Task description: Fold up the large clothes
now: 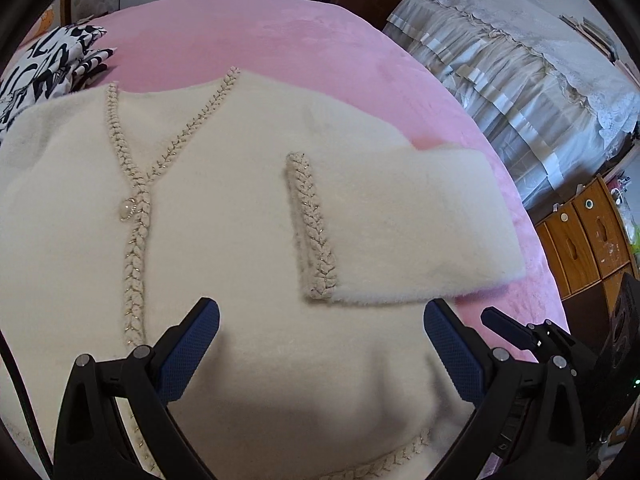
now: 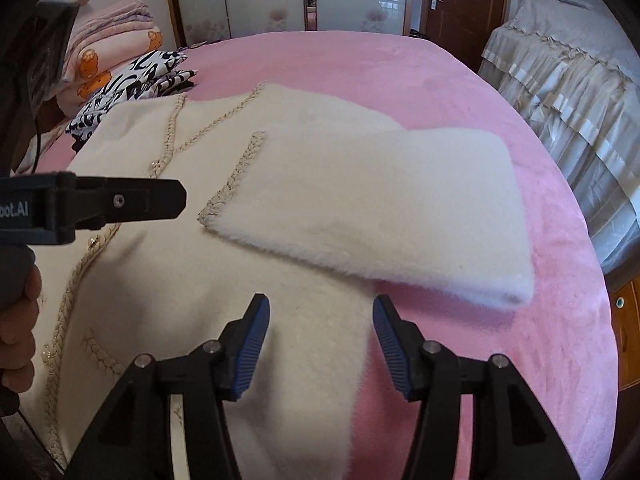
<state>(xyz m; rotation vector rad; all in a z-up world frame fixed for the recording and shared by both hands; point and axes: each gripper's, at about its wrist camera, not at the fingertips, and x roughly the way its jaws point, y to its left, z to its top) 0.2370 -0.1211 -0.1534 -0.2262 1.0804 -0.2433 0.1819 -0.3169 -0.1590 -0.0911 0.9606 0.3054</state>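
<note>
A cream fluffy cardigan (image 1: 224, 208) with braided trim and a pearl button (image 1: 127, 210) lies flat on a pink bed (image 1: 320, 40). Its right sleeve (image 1: 400, 232) is folded across the chest, cuff trim towards the middle. My left gripper (image 1: 320, 332) is open and empty, hovering over the cardigan's lower front. In the right wrist view the cardigan (image 2: 200, 272) and folded sleeve (image 2: 380, 216) show too. My right gripper (image 2: 320, 328) is open and empty above the cardigan's right side edge. The left gripper's body (image 2: 100, 204) shows at the left of that view.
A black-and-white patterned cloth (image 1: 48, 68) lies at the cardigan's far left, also in the right wrist view (image 2: 132, 80). Folded pink bedding (image 2: 112, 36) is stacked behind it. A covered bed (image 1: 520, 64) and wooden drawers (image 1: 588, 236) stand to the right.
</note>
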